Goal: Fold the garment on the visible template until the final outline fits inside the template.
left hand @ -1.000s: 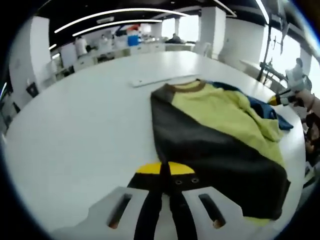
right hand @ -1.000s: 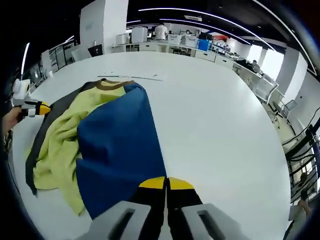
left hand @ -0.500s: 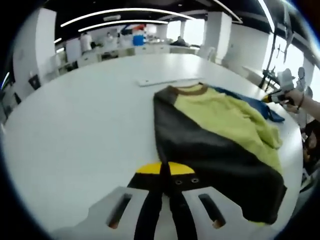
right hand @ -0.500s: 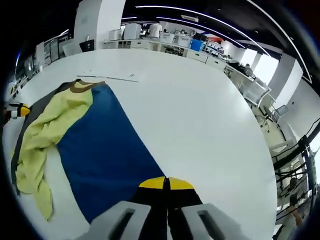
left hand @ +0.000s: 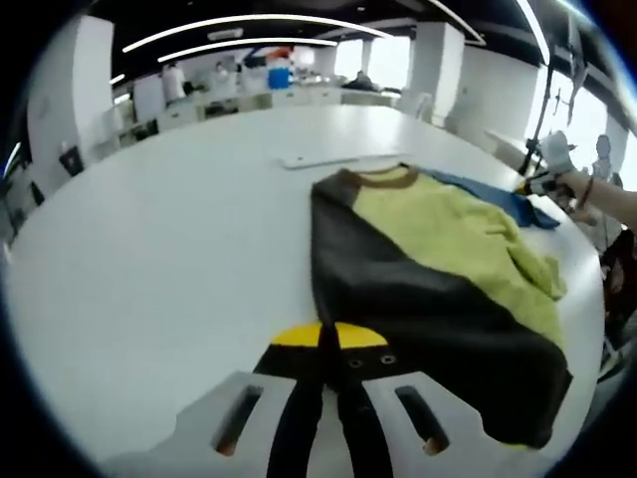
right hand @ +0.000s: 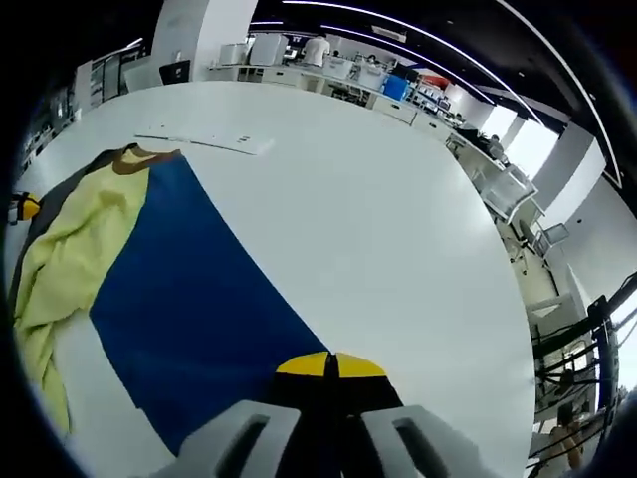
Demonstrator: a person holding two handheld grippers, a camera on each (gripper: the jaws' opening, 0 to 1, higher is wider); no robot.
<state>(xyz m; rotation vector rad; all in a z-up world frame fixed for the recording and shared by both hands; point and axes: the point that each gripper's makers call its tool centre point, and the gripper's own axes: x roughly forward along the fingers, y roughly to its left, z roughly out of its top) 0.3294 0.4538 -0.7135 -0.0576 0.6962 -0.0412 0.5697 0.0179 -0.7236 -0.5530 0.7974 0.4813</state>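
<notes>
The garment [left hand: 428, 269] lies spread on the white table [left hand: 169, 249], a top in three colours: a dark charcoal panel, a yellow-green panel and a blue panel, with a brown collar [left hand: 383, 177] at its far end. In the left gripper view the charcoal panel runs from the collar down toward the near edge, and the yellow-green cloth lies rumpled to its right, with a strip of blue showing at the far right. In the right gripper view the blue panel [right hand: 189, 299] is drawn out flat and wide from the collar toward the near side, and the yellow-green cloth lies bunched along its left.

The left gripper [left hand: 328, 349] has its fingers pressed together on the near corner of the charcoal panel, the dark cloth running down between them. The right gripper [right hand: 330, 370] has its fingers closed on the near corner of the blue panel. In the left gripper view the right gripper appears at the far right, held in a person's hand [left hand: 582, 189] at the blue edge.

Just beyond the collar a flat white strip [left hand: 333, 159] lies on the table. Past the table stand white desks, pillars and a few people, with long ceiling lights overhead.
</notes>
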